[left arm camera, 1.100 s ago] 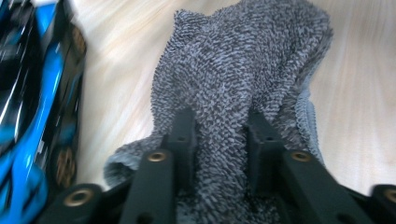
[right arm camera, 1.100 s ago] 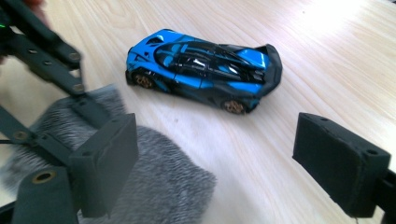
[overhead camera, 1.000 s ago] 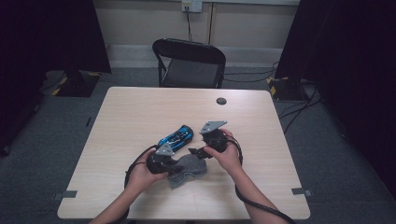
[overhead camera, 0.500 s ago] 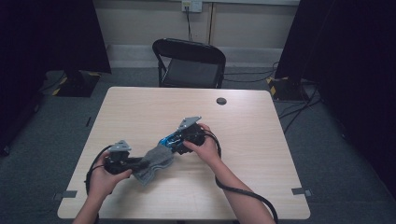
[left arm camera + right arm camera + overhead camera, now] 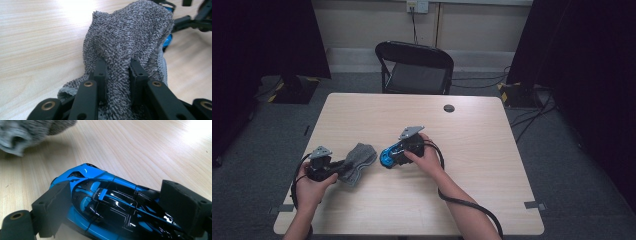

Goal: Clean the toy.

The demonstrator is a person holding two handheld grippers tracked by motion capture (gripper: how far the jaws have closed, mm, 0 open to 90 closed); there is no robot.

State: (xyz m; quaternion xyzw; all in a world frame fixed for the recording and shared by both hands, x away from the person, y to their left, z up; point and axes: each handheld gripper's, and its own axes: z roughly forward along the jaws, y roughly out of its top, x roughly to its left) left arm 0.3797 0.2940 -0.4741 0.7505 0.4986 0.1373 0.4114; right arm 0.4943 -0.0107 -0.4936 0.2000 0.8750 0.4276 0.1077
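A grey terry cloth [image 5: 359, 156] lies on the wooden table [image 5: 492, 200] at the front left. My left gripper [image 5: 343, 165] is shut on its near end; in the left gripper view the jaws pinch a fold of the cloth [image 5: 130, 37]. A blue and black toy car [image 5: 387, 159] sits just right of the cloth, apart from it. My right gripper [image 5: 392, 154] straddles the car [image 5: 105, 200]. Its foam pads [image 5: 53, 207] lie against both sides, and its jaws have just been opening slightly. The cloth's tip [image 5: 20, 132] shows blurred beyond the car.
A small black round disc [image 5: 449, 108] lies near the table's far edge. A black folding chair [image 5: 414, 67] stands behind the table. Cables trail from both grippers over the front of the table. Bare wood stretches to the right.
My left gripper has dragged the cloth to the left, away from the car. The right gripper has shifted left and lower with the car.
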